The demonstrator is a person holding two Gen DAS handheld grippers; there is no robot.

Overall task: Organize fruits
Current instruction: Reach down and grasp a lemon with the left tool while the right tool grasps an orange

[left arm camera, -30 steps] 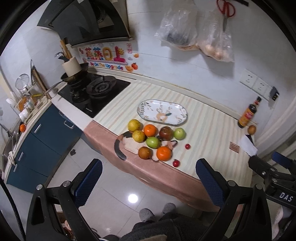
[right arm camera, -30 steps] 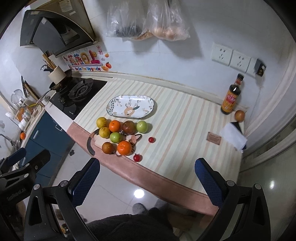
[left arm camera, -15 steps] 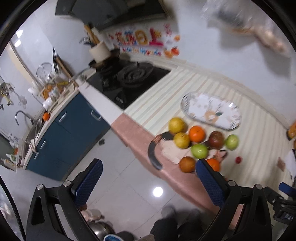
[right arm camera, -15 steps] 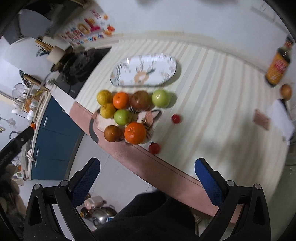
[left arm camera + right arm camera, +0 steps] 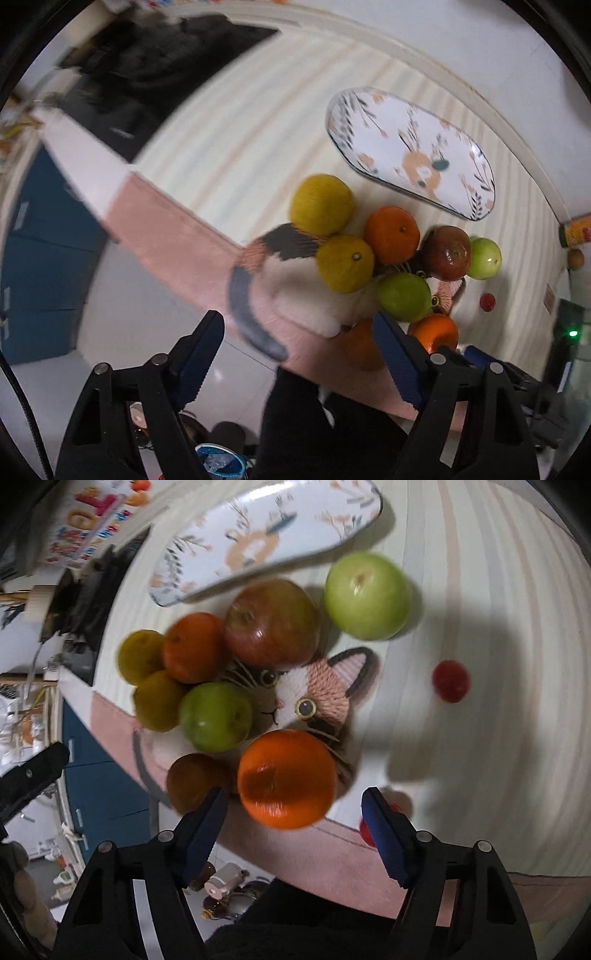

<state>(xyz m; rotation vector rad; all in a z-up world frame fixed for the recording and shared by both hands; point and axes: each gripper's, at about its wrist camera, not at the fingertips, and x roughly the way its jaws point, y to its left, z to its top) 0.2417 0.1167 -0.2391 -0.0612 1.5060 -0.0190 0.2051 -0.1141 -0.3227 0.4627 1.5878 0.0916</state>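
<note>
Several fruits sit bunched on a cat-shaped mat near the counter's front edge, below an oval deer-print plate. My right gripper hangs just above a big orange. Its jaws are closing and the orange lies at the fingertips without touching the pads. My left gripper hovers over the mat's grey tail, jaws closing on nothing. Its right finger hides part of a brownish fruit. Two yellow citrus, green apples and a red apple lie close together.
A cherry tomato lies loose to the right of the mat, and another is partly behind my right finger. A black stove is at the left, blue cabinets lie below the pink counter edge, and a bottle stands far right.
Both grippers have dropped close to the counter and tipped downward, so the fruits now fill the views. Both pairs of jaws stand narrower than before.
</note>
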